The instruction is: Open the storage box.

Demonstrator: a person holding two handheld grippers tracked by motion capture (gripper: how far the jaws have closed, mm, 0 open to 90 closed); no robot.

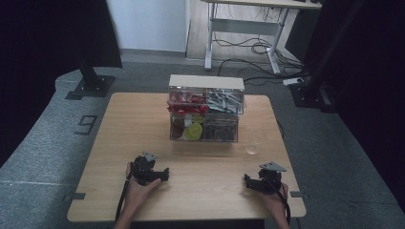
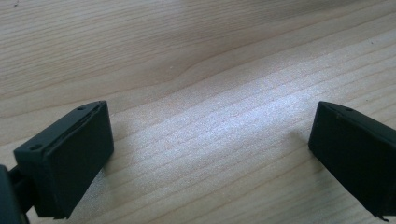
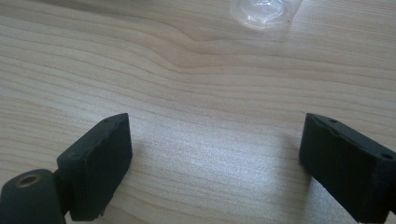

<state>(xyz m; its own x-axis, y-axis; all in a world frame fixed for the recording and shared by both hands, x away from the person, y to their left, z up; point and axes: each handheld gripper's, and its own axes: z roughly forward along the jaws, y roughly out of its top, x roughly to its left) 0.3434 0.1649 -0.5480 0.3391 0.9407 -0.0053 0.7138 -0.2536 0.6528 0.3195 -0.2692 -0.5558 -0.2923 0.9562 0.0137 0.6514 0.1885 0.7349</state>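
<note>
- The left gripper (image 1: 165,175) rested low on the near left part of the wooden bench (image 1: 119,143), held in the person's left hand (image 1: 136,191). Its 2 fingers (image 2: 70,158) stood wide apart with only bare wood grain between them, so it carried nothing.
- The right gripper (image 1: 246,182) sat on the near right part of the bench, well apart from the left one. Its fingers (image 3: 100,163) were also spread wide and empty.
- I judged that both grippers lay in a waiting position, near the person's edge and open, so that either could go forward without first releasing something.
- The small clear cup (image 1: 252,148) stood on the bench ahead of the right gripper, just beside the front right corner of the organizer. It was the nearest thing to a gripper, and in the right gripper view its rim (image 3: 264,14) appeared at the top, roughly in line with the gap of the fingers. It seemed empty, but I could not tell for sure.
- The clear storage organizer (image 1: 205,109) with 4 compartments stood at the middle of the bench, with its front toward the person, probably so its contents could be reached from this side. The upper left compartment held red items (image 1: 186,102), the upper right grey ones (image 1: 224,100); the lower left had a yellow-green piece (image 1: 193,131), the lower right dark small parts (image 1: 219,131).
- The cup was probably placed apart from the organizer to receive pieces from it.
</note>
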